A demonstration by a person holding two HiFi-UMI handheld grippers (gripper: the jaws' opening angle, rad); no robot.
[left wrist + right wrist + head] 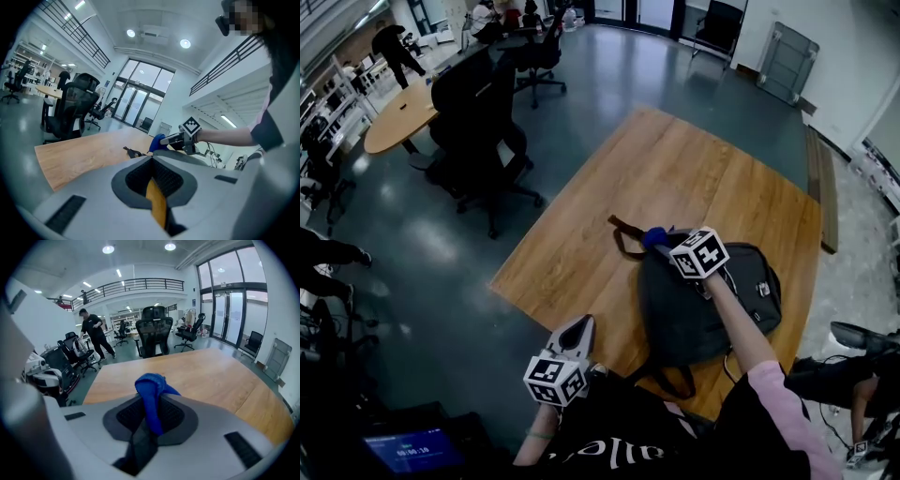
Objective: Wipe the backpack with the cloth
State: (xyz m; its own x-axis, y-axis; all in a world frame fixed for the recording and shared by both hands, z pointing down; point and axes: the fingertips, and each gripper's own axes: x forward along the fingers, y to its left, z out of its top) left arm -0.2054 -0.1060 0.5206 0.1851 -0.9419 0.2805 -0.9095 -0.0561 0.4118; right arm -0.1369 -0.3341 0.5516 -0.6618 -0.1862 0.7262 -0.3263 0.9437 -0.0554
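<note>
A dark grey backpack [703, 305] lies flat on the wooden table [694, 178], near its front right corner, with a brown strap [623, 239] trailing off to its left. My right gripper [664, 242] hovers over the backpack's far left end, shut on a blue cloth [652, 236]. In the right gripper view the cloth [151, 385] sticks up bunched between the jaws of the right gripper [150, 404]. My left gripper [579, 330] stands at the table's front edge, left of the backpack, jaws together and holding nothing. The left gripper view shows the cloth [158, 140] and strap [132, 152].
Black office chairs [483, 122] and a round table [398, 117] stand on the floor left of the table. A wooden bench [822, 187] runs along the table's right side. A person in black [96, 333] walks in the background. A small screen [412, 450] glows at lower left.
</note>
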